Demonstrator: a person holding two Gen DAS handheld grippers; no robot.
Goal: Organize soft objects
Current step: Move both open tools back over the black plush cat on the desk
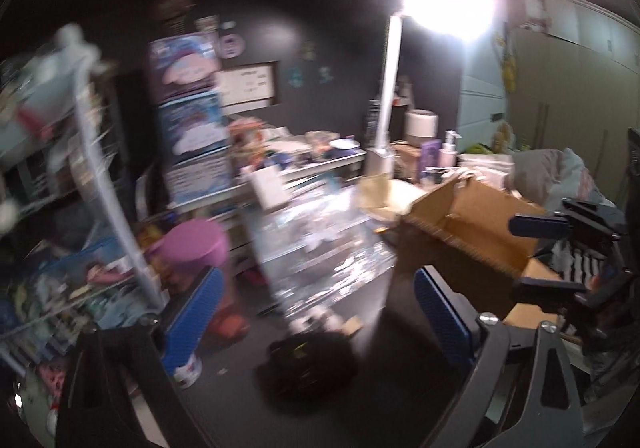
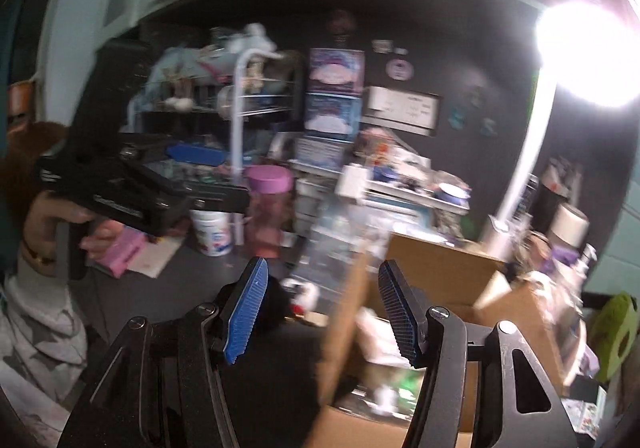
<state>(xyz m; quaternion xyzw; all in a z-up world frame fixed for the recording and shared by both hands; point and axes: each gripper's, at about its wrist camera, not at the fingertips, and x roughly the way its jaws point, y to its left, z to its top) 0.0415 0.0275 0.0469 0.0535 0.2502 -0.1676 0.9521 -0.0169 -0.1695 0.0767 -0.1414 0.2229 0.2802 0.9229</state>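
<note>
My left gripper [image 1: 316,312] is open and empty above the dark desk [image 1: 224,400], with a black soft object [image 1: 308,368] lying just below it. An open cardboard box [image 1: 472,244] stands to its right; soft items show inside it in the right wrist view [image 2: 384,360]. My right gripper [image 2: 320,312] is open and empty over the box's left flap [image 2: 344,312]. It also shows at the right edge of the left wrist view [image 1: 540,260]. The left gripper shows in the right wrist view [image 2: 208,171], held by a hand. Both views are motion-blurred.
A pink-lidded bottle [image 2: 268,207] and a white cup [image 2: 212,232] stand on the desk. A white wire rack [image 2: 240,103] holds plush toys. Clear plastic drawers [image 1: 320,240], a lit desk lamp [image 1: 448,3] and a cluttered shelf [image 2: 404,191] stand behind.
</note>
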